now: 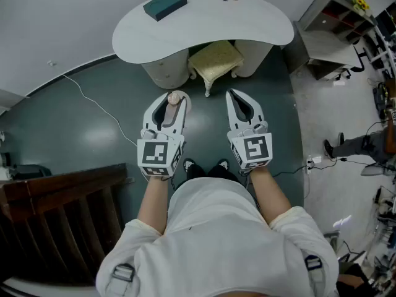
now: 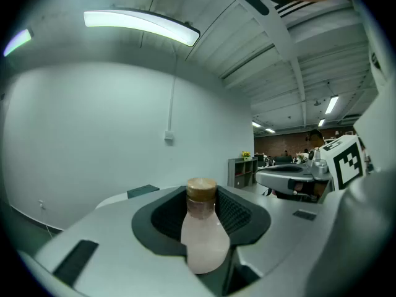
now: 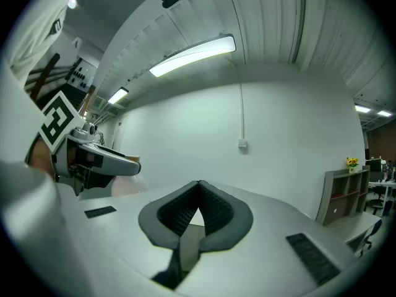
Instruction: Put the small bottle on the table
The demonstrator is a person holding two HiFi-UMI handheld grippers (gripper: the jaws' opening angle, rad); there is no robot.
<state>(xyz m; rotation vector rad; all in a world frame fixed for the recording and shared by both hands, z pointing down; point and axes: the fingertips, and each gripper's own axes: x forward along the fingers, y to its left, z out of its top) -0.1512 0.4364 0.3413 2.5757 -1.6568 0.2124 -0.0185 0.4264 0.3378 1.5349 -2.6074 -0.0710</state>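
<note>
The left gripper [image 1: 174, 99] was clamped on the small bottle [image 2: 203, 240], which sat between its pads with the brown cap toward the jaw tips. It hung over the floor, short of the white table [image 1: 204, 23]. The right gripper [image 3: 199, 185] had its jaws together, with nothing between them.

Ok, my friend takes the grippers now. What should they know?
Left gripper: jaws shut on the bottle, which is upright.
Right gripper: jaws shut, empty.
Table: ahead, beyond both grippers, with a box on it.
Done: the bottle is held.
Left: bring it to the table, set it down on a bare spot, let go.
</note>
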